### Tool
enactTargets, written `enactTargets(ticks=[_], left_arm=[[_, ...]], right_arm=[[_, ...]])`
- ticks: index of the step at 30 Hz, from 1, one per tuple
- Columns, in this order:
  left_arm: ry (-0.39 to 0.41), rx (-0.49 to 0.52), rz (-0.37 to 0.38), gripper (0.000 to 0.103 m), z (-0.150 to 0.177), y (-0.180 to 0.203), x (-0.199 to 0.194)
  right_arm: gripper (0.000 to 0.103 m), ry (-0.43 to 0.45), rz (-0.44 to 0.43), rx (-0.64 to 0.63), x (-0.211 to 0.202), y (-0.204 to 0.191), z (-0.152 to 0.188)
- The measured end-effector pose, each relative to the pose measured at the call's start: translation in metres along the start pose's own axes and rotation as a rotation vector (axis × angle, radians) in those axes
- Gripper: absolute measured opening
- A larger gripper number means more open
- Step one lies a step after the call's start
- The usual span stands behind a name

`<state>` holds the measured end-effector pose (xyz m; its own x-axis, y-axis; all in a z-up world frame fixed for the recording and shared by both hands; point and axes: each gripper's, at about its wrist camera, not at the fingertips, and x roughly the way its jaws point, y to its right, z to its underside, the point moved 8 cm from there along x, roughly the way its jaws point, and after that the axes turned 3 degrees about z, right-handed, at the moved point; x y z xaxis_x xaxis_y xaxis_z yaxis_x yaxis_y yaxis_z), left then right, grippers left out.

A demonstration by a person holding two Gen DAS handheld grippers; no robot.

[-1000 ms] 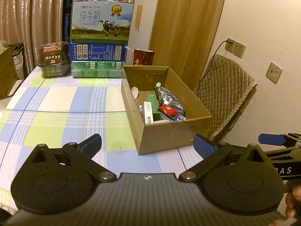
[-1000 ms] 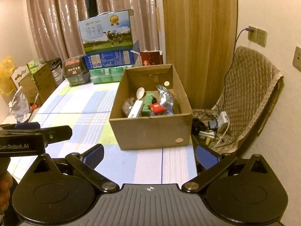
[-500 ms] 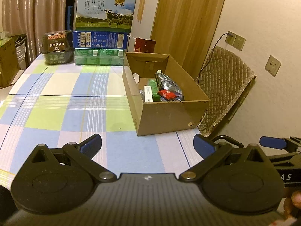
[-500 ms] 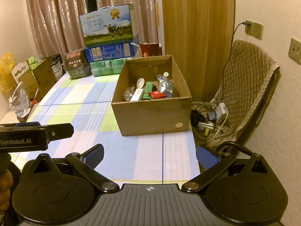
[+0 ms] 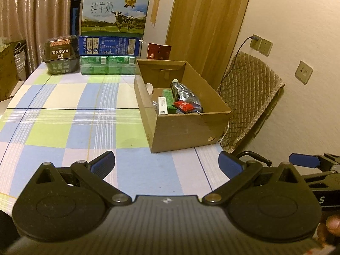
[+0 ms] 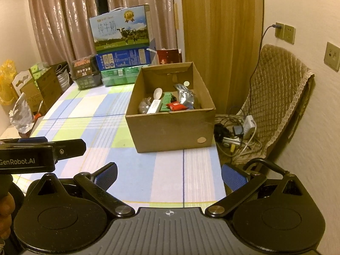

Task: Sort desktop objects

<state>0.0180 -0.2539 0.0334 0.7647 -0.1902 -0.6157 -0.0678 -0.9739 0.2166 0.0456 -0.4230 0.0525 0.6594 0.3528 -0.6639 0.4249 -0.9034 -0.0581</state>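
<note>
While both tools are held back at the near edge of the table, nothing is gripped: the left gripper [image 5: 166, 162] is spread wide with only bare checked tablecloth [image 5: 70, 114] seen between its blue pads, and the right gripper [image 6: 169, 173] is spread just as wide and equally empty. The cardboard box [image 6: 170, 125] is seen in the middle of the right wrist view and right of centre in the left wrist view, standing at the table's right edge. It is presumably kept there so that both hands can reach it. Inside it the sorted things are gathered: a white spoon [image 6: 157, 93], a green packet [image 6: 166, 102], a white tube box [image 6: 154, 106], a red sachet [image 6: 176, 106] and a silver foil bag [image 6: 186, 96], lying loosely against one another. No loose item is visible on the cloth in front of the box, so the sorting is judged to be finished or nearly so, and the wide, withdrawn stance reads as a resting pose rather than an approach. At the far end, in the upper middle of both views, a milk carton case [image 5: 113, 12] is stacked on a blue carton [image 5: 109, 45] and green packs [image 5: 107, 68], beside a dark tub [image 5: 59, 55]; these appear to be stored goods, not part of the job. A quilted chair [image 6: 280, 97] is seen at the right, off the table.
</note>
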Motion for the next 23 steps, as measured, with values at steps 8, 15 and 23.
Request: enactTargets(ticks=[8,15,23], left_arm=[[0.004,0.006,-0.003,0.102,-0.0007,0.0010,0.0002],[0.004,0.004,-0.001,0.102,0.0001,0.0023,0.0008],[0.015,-0.004,0.010,0.102,-0.0005,0.0025,0.0004]], right_arm=[[0.101,0.002,0.004,-0.005,-0.0003,-0.0012,-0.0005],[0.101,0.002,0.008,-0.006,-0.0001,-0.0015,-0.0007],[0.101,0.001,0.011,-0.006,-0.0006,-0.0011,0.0005]])
